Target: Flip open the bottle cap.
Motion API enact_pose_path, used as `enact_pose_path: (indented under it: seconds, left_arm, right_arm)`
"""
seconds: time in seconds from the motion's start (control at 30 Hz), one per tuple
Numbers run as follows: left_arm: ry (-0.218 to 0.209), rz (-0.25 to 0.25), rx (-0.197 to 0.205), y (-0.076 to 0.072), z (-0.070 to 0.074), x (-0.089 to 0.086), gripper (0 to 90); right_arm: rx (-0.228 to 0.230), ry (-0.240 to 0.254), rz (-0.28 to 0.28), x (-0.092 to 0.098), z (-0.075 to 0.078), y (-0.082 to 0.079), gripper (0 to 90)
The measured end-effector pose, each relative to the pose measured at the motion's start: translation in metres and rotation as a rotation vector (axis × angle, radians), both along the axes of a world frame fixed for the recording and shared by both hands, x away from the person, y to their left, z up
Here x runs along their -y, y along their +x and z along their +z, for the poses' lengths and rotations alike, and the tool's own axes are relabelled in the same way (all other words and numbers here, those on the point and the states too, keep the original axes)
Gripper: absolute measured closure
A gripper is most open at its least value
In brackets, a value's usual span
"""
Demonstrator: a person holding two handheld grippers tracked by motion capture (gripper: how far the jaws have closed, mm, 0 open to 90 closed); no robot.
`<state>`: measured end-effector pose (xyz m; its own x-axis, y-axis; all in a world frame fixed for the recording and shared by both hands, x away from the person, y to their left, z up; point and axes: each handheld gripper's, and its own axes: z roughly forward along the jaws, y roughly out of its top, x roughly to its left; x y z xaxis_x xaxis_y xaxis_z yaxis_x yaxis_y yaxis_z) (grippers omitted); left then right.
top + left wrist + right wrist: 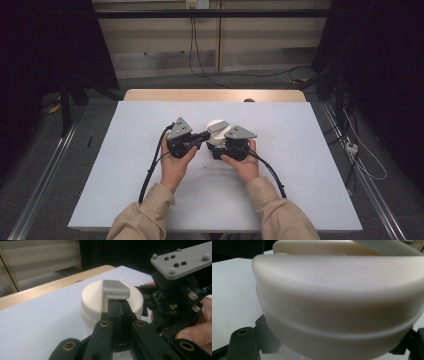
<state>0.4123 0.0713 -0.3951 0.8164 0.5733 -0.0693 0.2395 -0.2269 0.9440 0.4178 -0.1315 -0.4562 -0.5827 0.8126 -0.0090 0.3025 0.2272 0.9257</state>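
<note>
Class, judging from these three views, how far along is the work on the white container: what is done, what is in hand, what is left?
Done: the right gripper is clamped around the white container, steadying it on the table. In hand: the left gripper, jaws shut, meets the edge of the grey flip tab on the lid. Left: the lid sits on the container; the tab probably still needs lifting.

smooth matt plastic jar lid [100, 296], wooden table edge [50, 288]
</note>
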Motion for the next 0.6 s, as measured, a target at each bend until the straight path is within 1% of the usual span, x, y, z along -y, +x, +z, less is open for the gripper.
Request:
enact_pose_path:
  seconds: [0.2,0.37,0.6]
  left_arm:
    - [-0.003,0.000,0.006,0.0015,0.0026,0.0008,90.0]
    - [-0.004,0.003,0.001,0.0027,0.0039,0.0006,89.9]
    - [-0.001,0.004,0.011,0.0047,0.0081,0.0037,89.6]
  right_arm:
    - [0.000,0.000,0.000,0.0000,0.0000,0.0001,18.8]
    - [0.000,0.000,0.000,0.0001,-0.0001,-0.0001,18.8]
    - [0.000,-0.001,0.000,0.0000,-0.0001,-0.0002,18.8]
